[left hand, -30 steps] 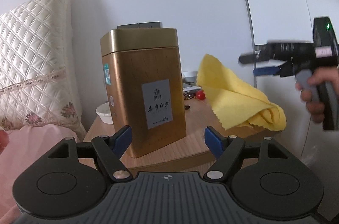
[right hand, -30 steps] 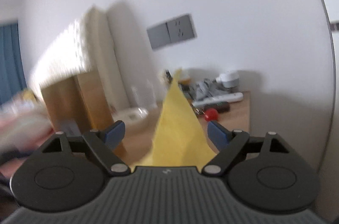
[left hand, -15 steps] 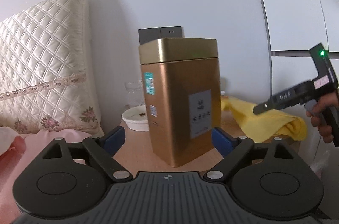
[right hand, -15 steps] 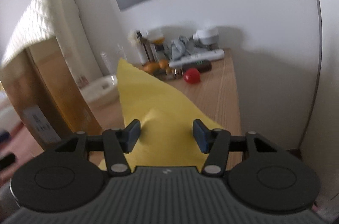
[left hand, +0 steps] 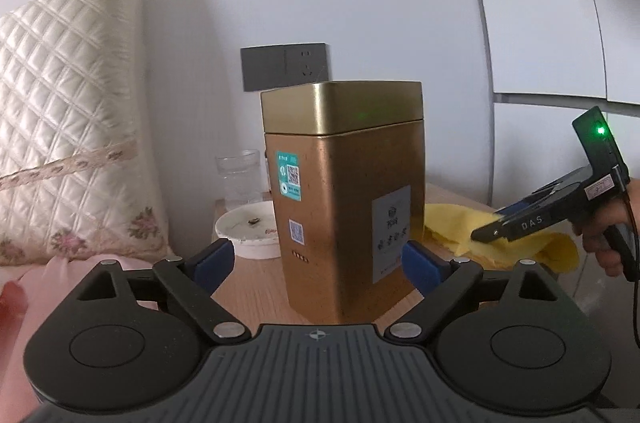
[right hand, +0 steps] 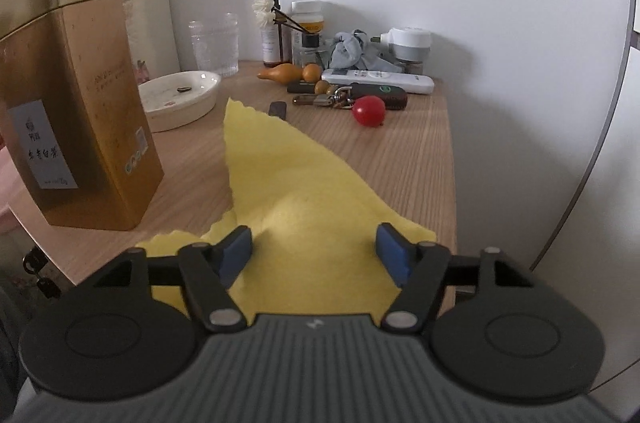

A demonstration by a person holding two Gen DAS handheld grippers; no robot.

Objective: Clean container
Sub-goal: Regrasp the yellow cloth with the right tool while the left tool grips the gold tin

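Tin (left hand: pixel 344 207) looks rigid, slick; clamp its flat sides. Both grippers gape: left gripper (left hand: pixel 316 263) straddles it, right gripper (right hand: pixel 316 251) over cloth (right hand: pixel 296 191) beside.

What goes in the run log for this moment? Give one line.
phase: reach | left tongs: open, facing gold tin | right tongs: open over yellow cloth | tin: upright, lid on

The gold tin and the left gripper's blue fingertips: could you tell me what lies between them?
Nothing: in the left wrist view the open left gripper flanks the tin, with only bare wooden table in the gaps.
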